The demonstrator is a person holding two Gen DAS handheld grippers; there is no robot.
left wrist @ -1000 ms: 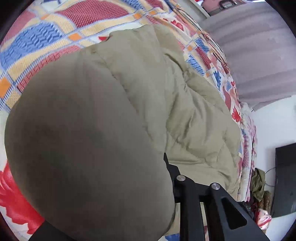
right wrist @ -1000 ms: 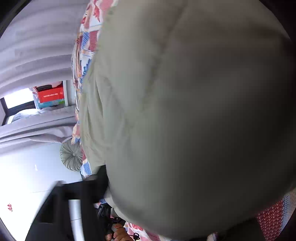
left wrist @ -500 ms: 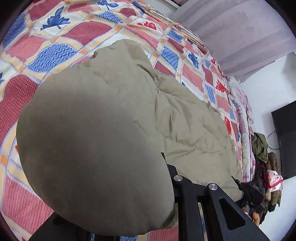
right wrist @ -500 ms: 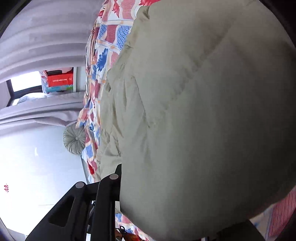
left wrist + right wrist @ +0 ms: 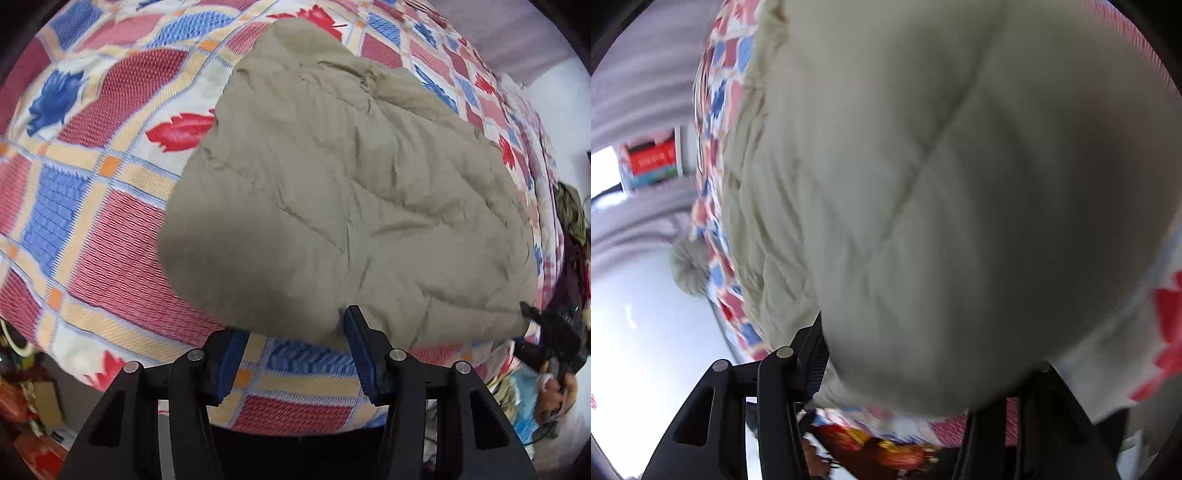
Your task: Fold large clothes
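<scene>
A quilted olive jacket point(image 5: 343, 184) lies folded on a bed under a patchwork bedspread point(image 5: 92, 206) of red, blue and cream squares. In the left wrist view its rounded near edge sits just beyond the left gripper point(image 5: 291, 354), whose jaws have just been opening; they stand apart, with bare bedspread showing between the blue pads point(image 5: 360, 354). The right-hand pad touches or nearly touches the jacket's hem, but nothing is pinched. Left of the jacket the bedspread is bare out to the side of the bed; on its right the jacket runs close to the far side of the bed, where the right gripper point(image 5: 550, 332) shows dark past the corner, with clothes heaped beside a white wall.

In the right wrist view the jacket point(image 5: 960, 184) bulges close to the lens and fills most of the picture, blurred. The right gripper's jaws have also just been opening. One finger point(image 5: 812, 350) shows at the fabric's left edge, the other is hidden behind the bulge, so whether they hold the cloth cannot be told. Grey curtains point(image 5: 642, 92) hang beyond the bed's far edge.
</scene>
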